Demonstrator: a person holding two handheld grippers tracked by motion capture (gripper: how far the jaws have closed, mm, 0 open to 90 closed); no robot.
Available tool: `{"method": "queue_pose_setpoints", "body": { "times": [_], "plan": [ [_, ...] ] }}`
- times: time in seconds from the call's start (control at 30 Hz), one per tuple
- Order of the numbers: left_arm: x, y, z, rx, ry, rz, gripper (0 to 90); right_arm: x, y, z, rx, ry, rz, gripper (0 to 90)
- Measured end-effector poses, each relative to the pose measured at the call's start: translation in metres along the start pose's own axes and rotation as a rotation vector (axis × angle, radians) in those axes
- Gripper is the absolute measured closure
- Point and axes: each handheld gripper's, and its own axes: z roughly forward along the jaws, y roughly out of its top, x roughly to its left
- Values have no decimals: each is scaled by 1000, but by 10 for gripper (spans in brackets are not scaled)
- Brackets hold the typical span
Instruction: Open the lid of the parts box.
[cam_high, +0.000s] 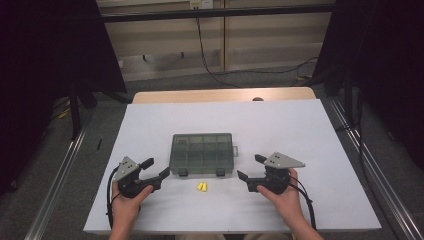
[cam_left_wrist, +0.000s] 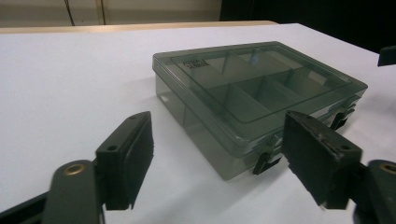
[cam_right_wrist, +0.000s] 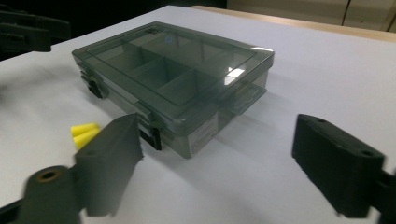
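High view shows my left tongs (cam_high: 156, 170) and right tongs (cam_high: 248, 167) nearest me, both parted with nothing between the jaws. Two yellow earplugs (cam_high: 202, 186) lie between them on the white tabletop (cam_high: 300, 130). Just beyond sits the closed smoky compartment box (cam_high: 202, 153).

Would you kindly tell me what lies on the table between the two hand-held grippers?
In the high view, two yellow earplugs lie between the left hand-held gripper and the right hand-held gripper, just in front of the closed compartment box.
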Motion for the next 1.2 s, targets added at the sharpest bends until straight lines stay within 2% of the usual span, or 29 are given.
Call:
{"method": "queue_pose_setpoints", "body": {
  "times": [0.03, 0.13, 0.23, 0.3, 0.33, 0.37, 0.4, 0.43, 0.57, 0.63, 0.7, 0.73, 0.77, 0.9, 1.13, 1.2],
  "plan": [
    [0, 0, 0, -1, -1, 2, 339, 0, 0, 1, -1, 6, 2, 270],
    [1, 1, -2, 10, -1, -1, 408, 0, 0, 3, 5, 25, 16, 361],
    [2, 2, -4, 24, -4, 2, 472, 0, 0, 5, 15, 40, 0, 490],
    [3, 2, -3, 28, -9, -9, 494, 0, 0, 6, 18, 40, -2, 515],
    [3, 1, -2, 47, 0, -18, 547, -1, -1, 7, 24, 50, 7, 571],
    [3, 1, -2, 47, 0, -18, 567, -1, -1, 7, 24, 50, 7, 571],
    [3, 0, -1, 68, -8, -27, 589, -1, -1, 8, 33, 51, 16, 645],
    [3, 0, -1, 68, -8, -27, 600, -2, -1, 8, 33, 51, 15, 680],
    [1, -1, 2, 120, -31, -19, 693, -1, 0, 10, 54, 73, 3, 795],
    [1, -2, 3, 132, -37, -27, 746, -1, -1, 11, 73, 74, -15, 849],
    [1, -2, 4, 142, -47, -16, 806, -1, -2, 12, 93, 91, -19, 896],
    [1, -2, 4, 142, -47, -16, 824, -1, -2, 12, 104, 92, -25, 900],
    [0, -1, 5, 147, -68, -13, 836, 0, -2, 13, 113, 90, -34, 900],
    [0, -1, 7, 156, -86, -20, 850, -1, -3, 18, 130, 99, -27, 900],
    [2, 0, 7, 176, -80, -21, 868, -1, -2, 24, 164, 110, -25, 900],
    [2, 0, 9, 198, -79, -26, 875, 0, -2, 26, 172, 113, -33, 900]
  ]
}}
